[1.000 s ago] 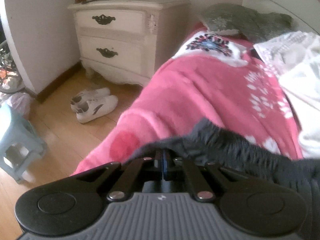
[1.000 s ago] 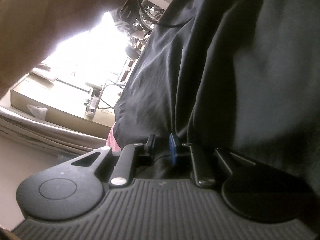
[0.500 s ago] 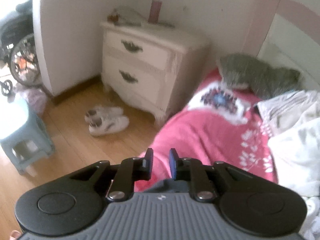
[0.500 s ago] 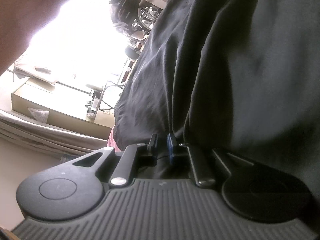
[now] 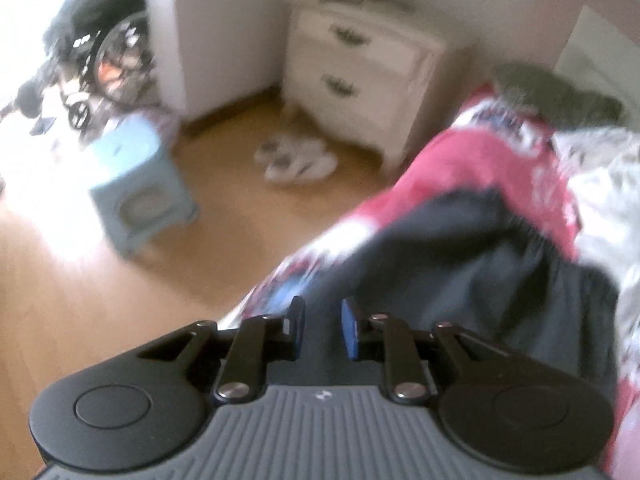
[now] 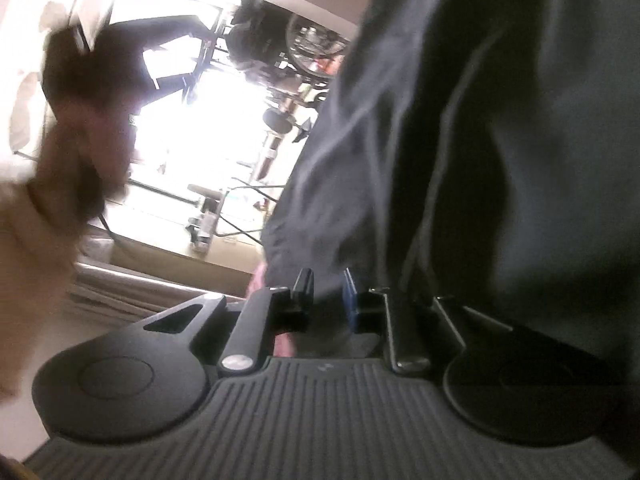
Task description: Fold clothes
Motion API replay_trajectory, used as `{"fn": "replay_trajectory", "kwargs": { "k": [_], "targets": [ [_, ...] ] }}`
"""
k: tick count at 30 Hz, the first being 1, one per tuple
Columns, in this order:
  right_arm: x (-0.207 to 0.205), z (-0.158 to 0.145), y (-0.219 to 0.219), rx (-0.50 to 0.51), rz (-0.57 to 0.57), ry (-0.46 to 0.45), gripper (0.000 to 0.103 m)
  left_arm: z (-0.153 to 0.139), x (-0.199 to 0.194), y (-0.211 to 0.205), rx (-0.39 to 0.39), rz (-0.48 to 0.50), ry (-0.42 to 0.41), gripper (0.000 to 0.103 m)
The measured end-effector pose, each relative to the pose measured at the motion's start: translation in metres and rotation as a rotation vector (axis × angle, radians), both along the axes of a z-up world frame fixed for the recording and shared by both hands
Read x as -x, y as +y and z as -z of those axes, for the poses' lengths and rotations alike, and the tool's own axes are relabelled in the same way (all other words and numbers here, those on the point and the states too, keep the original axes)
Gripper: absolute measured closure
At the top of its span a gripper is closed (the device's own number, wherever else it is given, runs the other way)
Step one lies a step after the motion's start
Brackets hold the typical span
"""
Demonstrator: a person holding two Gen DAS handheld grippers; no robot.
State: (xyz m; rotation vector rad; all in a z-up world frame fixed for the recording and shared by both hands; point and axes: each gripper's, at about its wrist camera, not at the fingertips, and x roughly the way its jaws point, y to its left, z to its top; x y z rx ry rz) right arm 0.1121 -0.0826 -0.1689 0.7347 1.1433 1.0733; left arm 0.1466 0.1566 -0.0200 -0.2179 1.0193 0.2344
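A dark, near-black garment [image 5: 472,264] lies crumpled on the red flowered bedspread [image 5: 492,160]. In the left wrist view my left gripper [image 5: 322,326] hangs above the bed's near edge, jaws a little apart, with a fold of the dark cloth between them. In the right wrist view the same garment [image 6: 500,128] fills the right half of the frame. My right gripper [image 6: 327,300] has its jaws narrowly apart with dark cloth between them. Both views are blurred.
A white two-drawer nightstand [image 5: 360,68] stands by the wall, white sneakers [image 5: 296,160] on the wooden floor before it. A pale blue stool [image 5: 136,184] stands left. White and grey bedding [image 5: 600,184] lies at the bed's right. A person's arm [image 6: 36,240] shows at left.
My left gripper let go of the garment's waistband, opened, rose and swung left; now it is over the cloth again. My right gripper's jaws have widened slightly, and the view shifted.
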Motion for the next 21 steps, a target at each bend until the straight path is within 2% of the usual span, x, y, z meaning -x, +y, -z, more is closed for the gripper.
{"fn": "replay_trajectory", "kwargs": {
  "k": [5, 8, 12, 15, 16, 21],
  "targets": [
    [0.011, -0.002, 0.010, 0.059, -0.005, 0.000, 0.086, 0.035, 0.064, 0.015, -0.033, 0.034, 0.093, 0.082],
    [0.014, -0.004, 0.012, 0.087, 0.008, -0.004, 0.086, 0.048, 0.093, 0.026, -0.029, 0.001, 0.114, 0.082],
    [0.015, -0.006, 0.015, 0.091, 0.027, 0.008, 0.086, 0.055, 0.120, 0.038, -0.004, -0.035, 0.092, 0.082],
    [0.017, -0.007, 0.022, 0.107, 0.024, 0.018, 0.086, 0.060, 0.131, 0.045, 0.014, -0.049, 0.077, 0.078],
    [0.019, -0.006, 0.025, 0.126, 0.017, 0.024, 0.086, 0.061, 0.133, 0.046, 0.013, -0.051, 0.071, 0.075],
    [0.035, -0.007, 0.035, 0.184, -0.046, 0.051, 0.086, 0.065, 0.140, 0.048, 0.002, -0.049, 0.033, 0.073]
  ]
}}
